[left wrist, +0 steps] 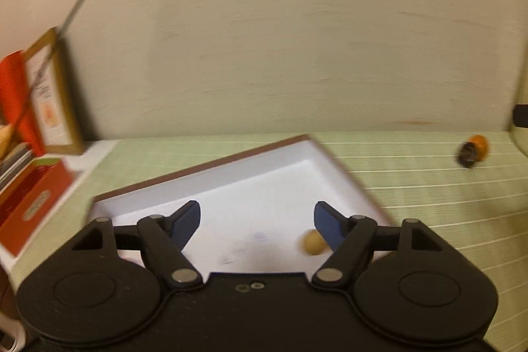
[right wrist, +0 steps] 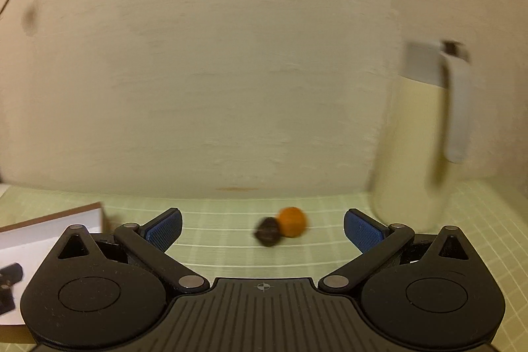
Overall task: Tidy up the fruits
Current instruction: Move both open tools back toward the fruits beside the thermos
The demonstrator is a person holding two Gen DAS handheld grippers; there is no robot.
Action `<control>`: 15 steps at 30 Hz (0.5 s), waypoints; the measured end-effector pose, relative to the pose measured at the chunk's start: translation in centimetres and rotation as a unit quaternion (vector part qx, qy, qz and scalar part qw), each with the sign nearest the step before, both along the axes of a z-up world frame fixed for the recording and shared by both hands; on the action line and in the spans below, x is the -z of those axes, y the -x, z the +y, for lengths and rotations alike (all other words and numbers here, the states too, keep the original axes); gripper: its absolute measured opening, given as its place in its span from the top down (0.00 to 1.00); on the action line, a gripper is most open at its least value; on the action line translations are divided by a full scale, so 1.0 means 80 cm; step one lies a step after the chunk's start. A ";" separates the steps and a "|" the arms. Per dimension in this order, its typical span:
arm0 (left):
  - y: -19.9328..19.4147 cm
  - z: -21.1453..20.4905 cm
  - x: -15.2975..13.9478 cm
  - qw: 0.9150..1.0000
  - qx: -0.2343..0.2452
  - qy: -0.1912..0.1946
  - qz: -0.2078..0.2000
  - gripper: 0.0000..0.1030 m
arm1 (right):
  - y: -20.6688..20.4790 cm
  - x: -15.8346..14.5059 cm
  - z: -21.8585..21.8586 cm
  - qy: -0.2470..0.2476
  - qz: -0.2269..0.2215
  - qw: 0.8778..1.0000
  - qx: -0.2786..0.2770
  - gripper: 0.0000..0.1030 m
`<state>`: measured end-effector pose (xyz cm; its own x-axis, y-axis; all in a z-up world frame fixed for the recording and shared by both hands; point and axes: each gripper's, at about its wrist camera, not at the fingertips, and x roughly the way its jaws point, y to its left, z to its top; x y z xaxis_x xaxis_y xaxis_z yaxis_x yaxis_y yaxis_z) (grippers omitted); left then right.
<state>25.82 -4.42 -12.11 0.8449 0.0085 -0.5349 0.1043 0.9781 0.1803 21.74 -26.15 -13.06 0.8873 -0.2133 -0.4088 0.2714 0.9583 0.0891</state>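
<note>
My left gripper [left wrist: 257, 225] is open and empty over a white shallow box [left wrist: 250, 187] on the green striped mat. A small pale yellow fruit [left wrist: 313, 241] lies in the box beside the right finger. An orange fruit [left wrist: 478, 145] and a dark round fruit [left wrist: 466, 154] sit together far right on the mat. In the right wrist view my right gripper [right wrist: 263, 228] is open and empty, facing the orange fruit [right wrist: 292, 221] and the dark fruit [right wrist: 268, 232], which lie just ahead between the fingers. The box's corner [right wrist: 52, 226] shows at left.
A cream kettle [right wrist: 419, 147] with a grey handle stands at the right by the wall. Red and orange cartons [left wrist: 29, 203] and a framed card [left wrist: 52, 98] stand at the left. The wall closes the far side.
</note>
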 end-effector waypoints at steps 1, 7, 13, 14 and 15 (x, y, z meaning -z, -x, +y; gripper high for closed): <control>-0.001 -0.012 0.000 1.000 0.014 0.002 0.000 0.36 | 0.005 0.001 -0.010 -0.002 -0.001 1.000 0.008 0.00; -0.012 -0.093 0.006 0.995 0.099 -0.003 0.006 0.49 | 0.027 0.005 -0.068 -0.018 -0.005 0.999 0.047 0.00; -0.032 -0.174 0.024 0.985 0.168 -0.012 0.025 0.59 | 0.047 0.011 -0.121 -0.039 0.000 0.995 0.088 0.00; -0.035 -0.184 0.029 0.984 0.176 -0.011 0.030 0.62 | 0.049 0.012 -0.128 -0.044 0.001 0.995 0.094 0.00; -0.038 -0.195 0.032 0.982 0.183 -0.013 0.034 0.64 | 0.050 0.012 -0.134 -0.046 0.001 0.994 0.099 0.00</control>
